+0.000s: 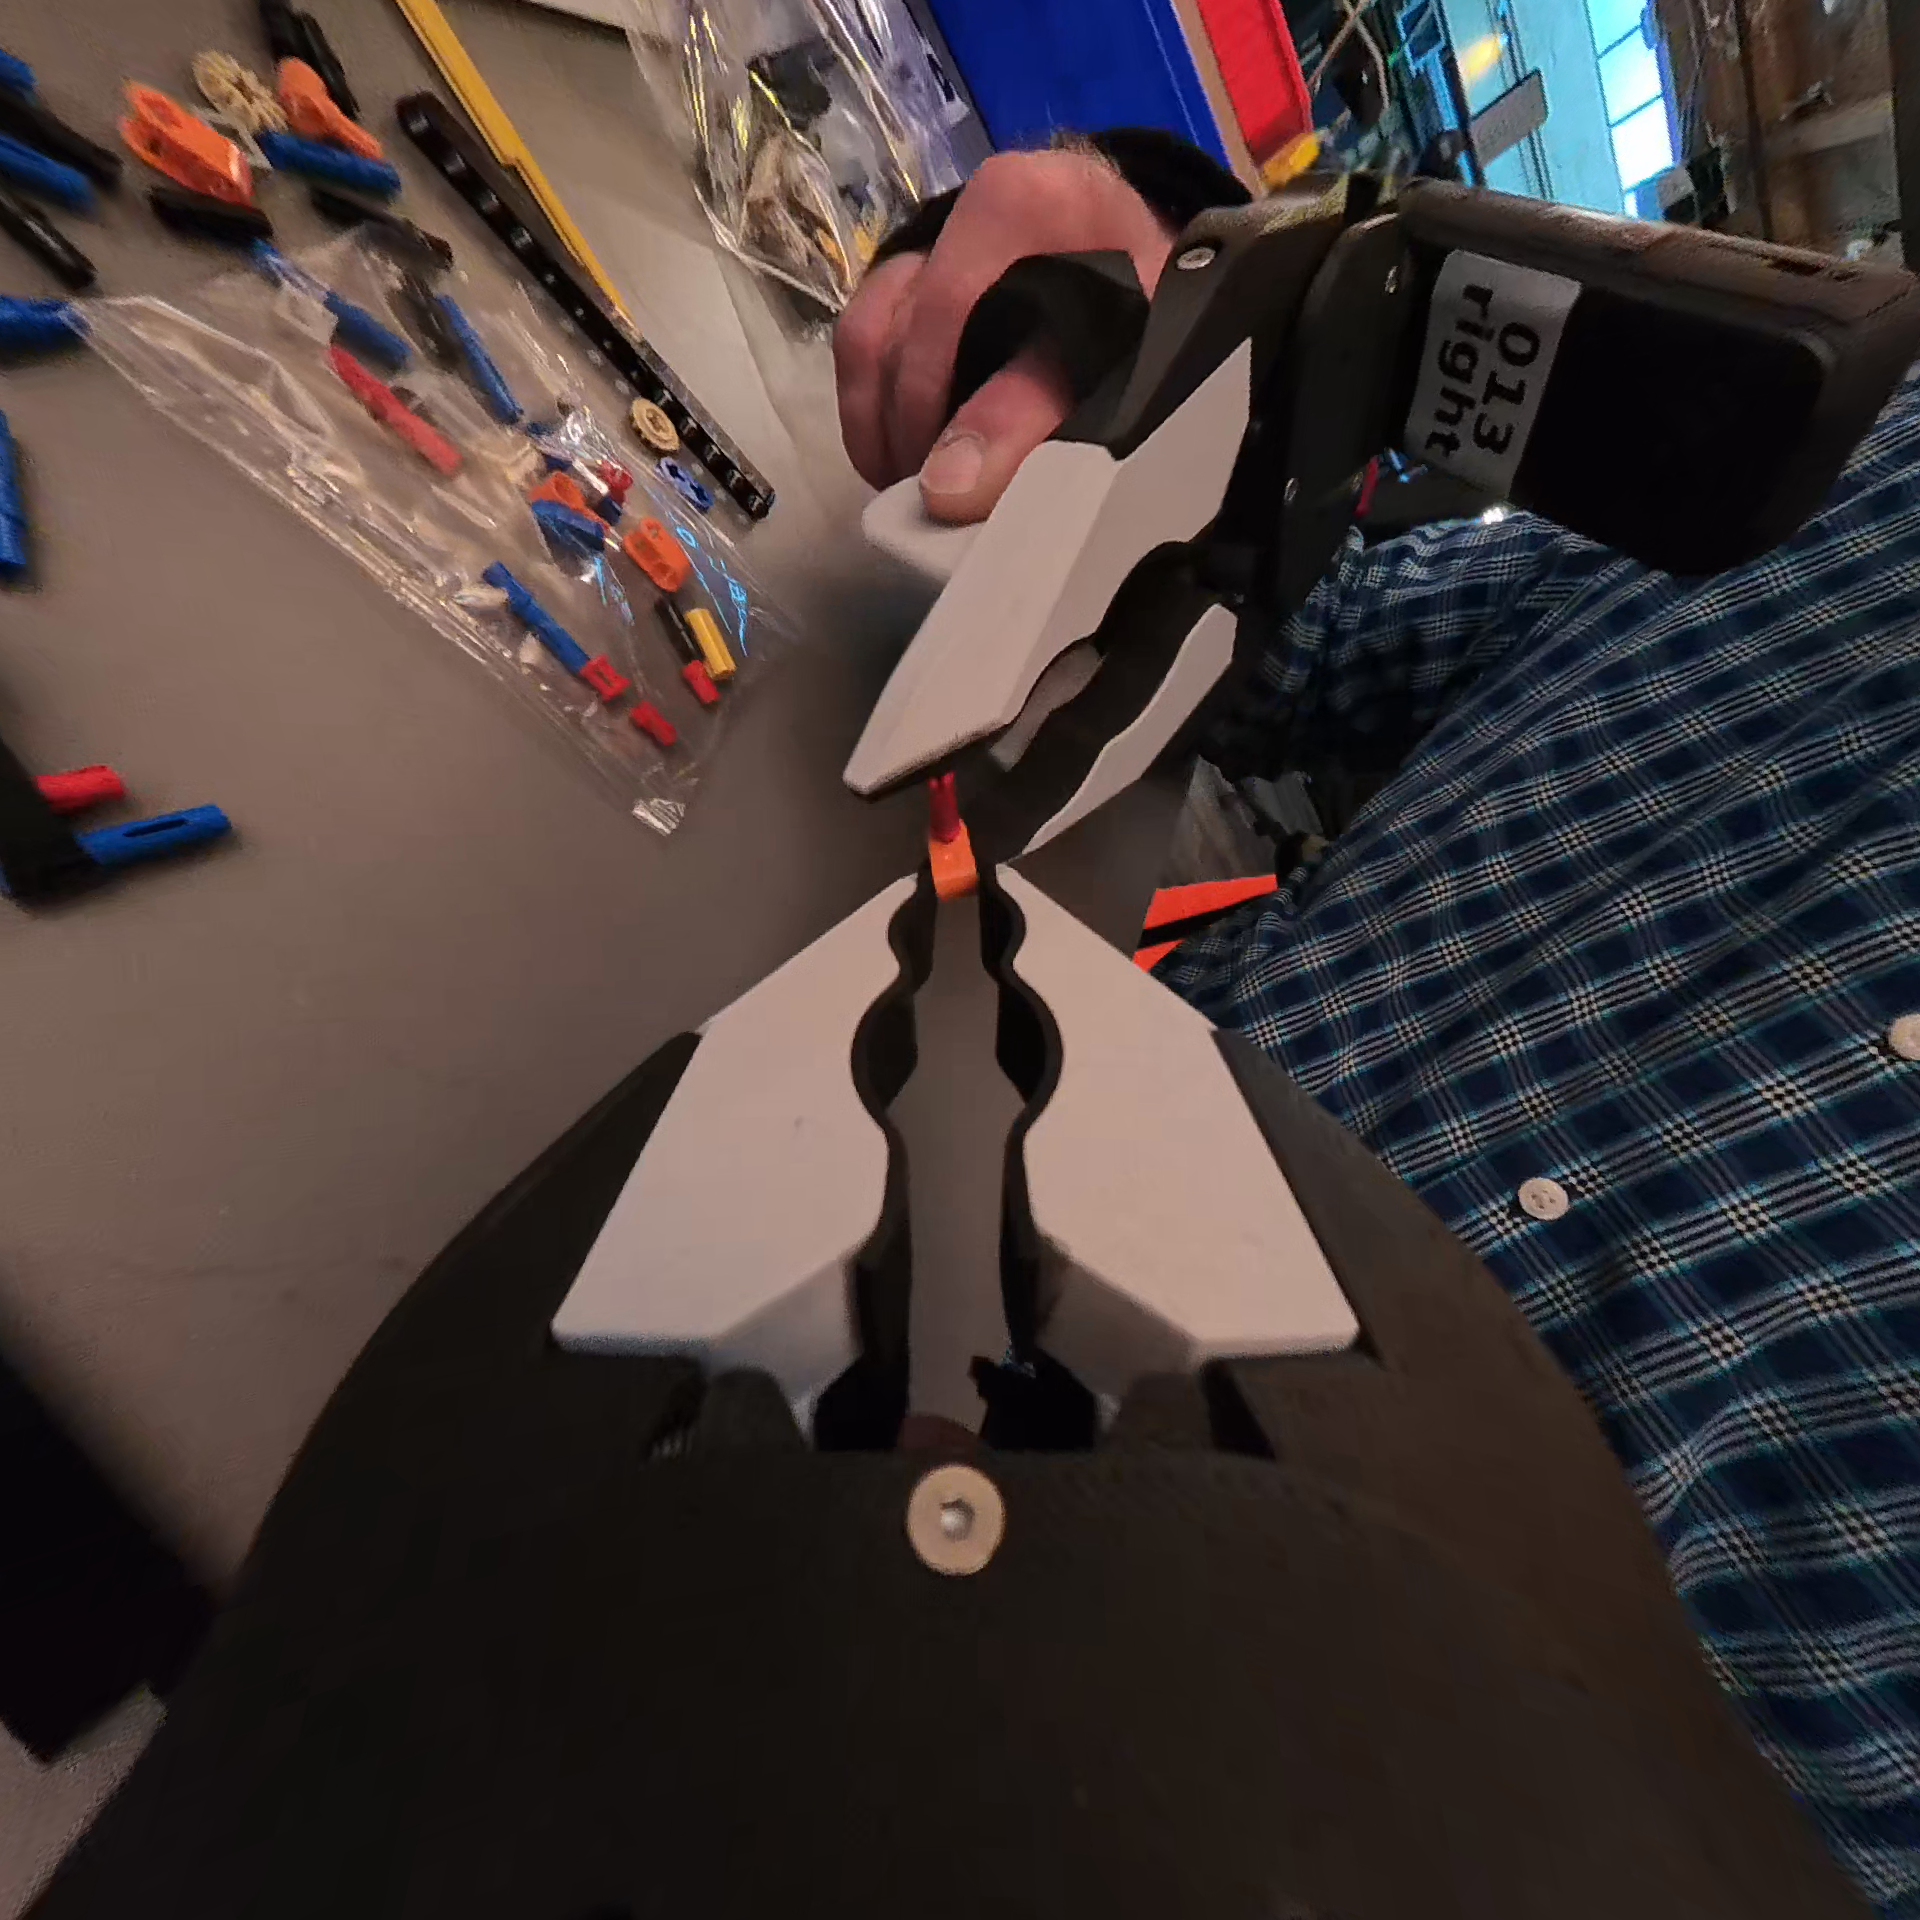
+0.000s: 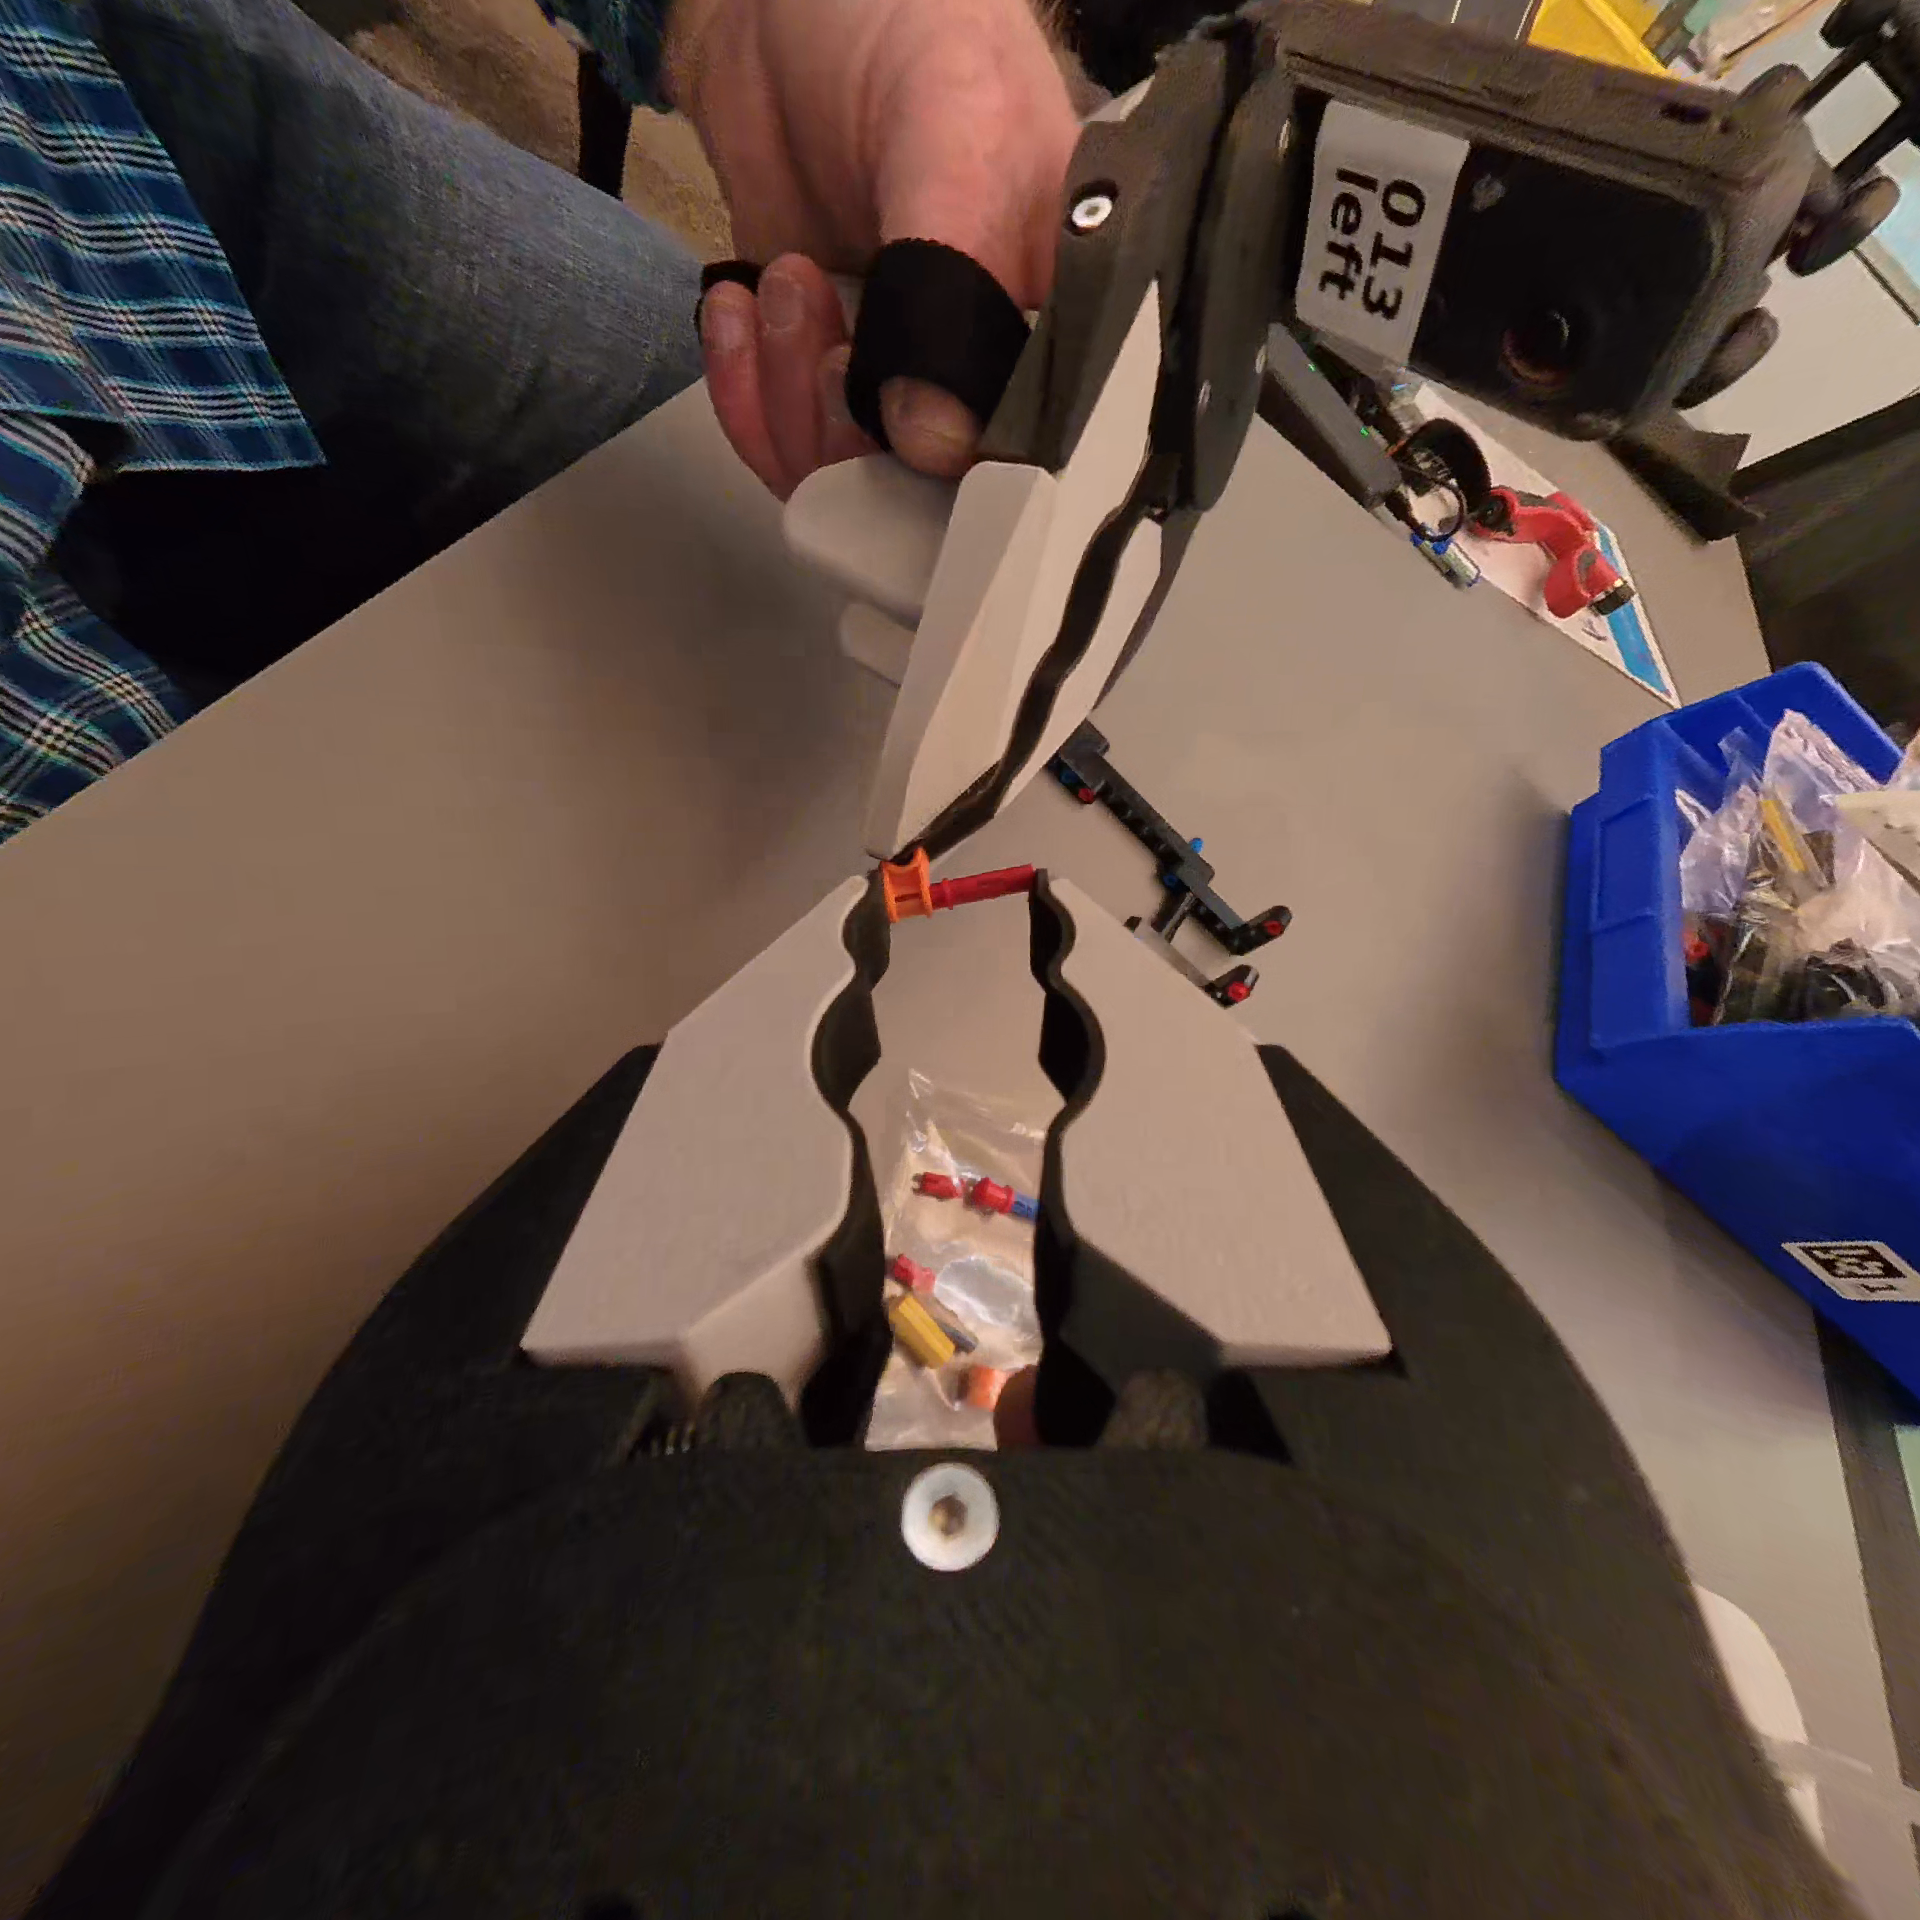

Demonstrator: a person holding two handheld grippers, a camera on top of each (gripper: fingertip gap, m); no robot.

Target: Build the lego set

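Observation:
A small orange connector is clamped in my left gripper, which is shut on it. A red pin sticks out of the connector toward my right gripper. In the right wrist view the red pin lies lengthwise between my right gripper's tips. One tip touches the pin's free end and the other sits against the orange connector. The left gripper comes down from above, shut on the connector. Both are held above the grey table.
A clear bag of small parts, loose blue, orange and black pieces and a long black beam lie on the table. A partly built black assembly and a blue bin of bags lie beyond. A person's plaid shirt is close. Left and right tips are no more than a few centimetres apart. The long black beam sits 15 cm or so from the ends of my right fingers.

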